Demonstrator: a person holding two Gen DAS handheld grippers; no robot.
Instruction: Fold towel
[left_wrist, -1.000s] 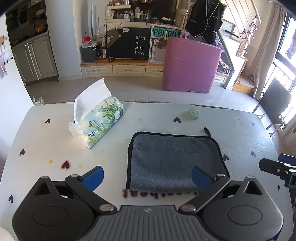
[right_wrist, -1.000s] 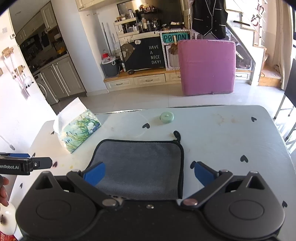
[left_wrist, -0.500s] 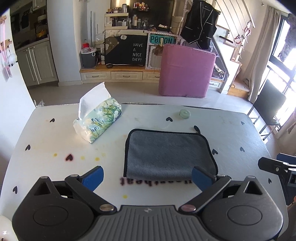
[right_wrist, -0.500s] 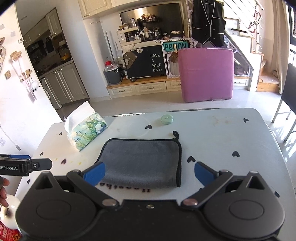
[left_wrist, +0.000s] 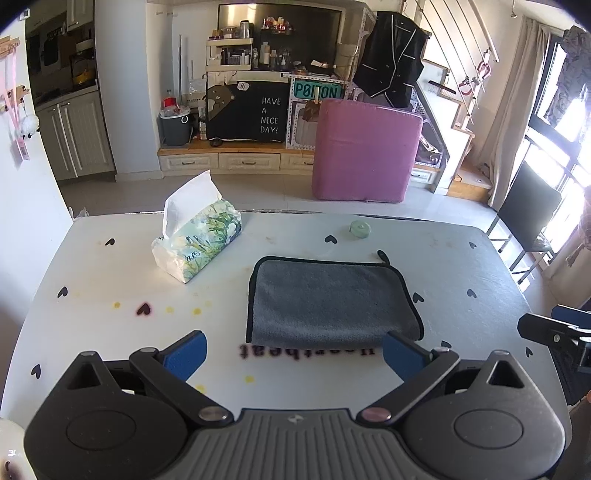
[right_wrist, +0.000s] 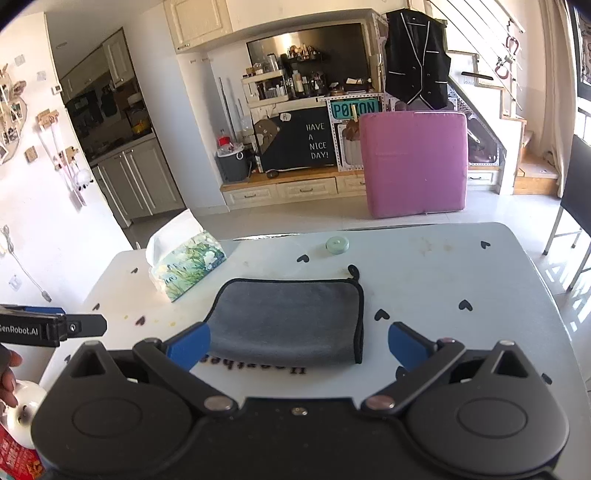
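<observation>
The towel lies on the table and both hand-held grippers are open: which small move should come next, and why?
Probably none beyond keeping both away: the towel already lies folded, flat on the table, and the left hand-held gripper and right hand-held gripper are open, holding nothing.

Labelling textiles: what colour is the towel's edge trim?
Black trim on the grey towel; clearest in the right wrist view.

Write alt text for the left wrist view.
A folded grey microfibre towel with black trim lies flat on a white heart-patterned table, just beyond the open blue-tipped left gripper. A floral tissue pack sits behind it to the left.
</observation>
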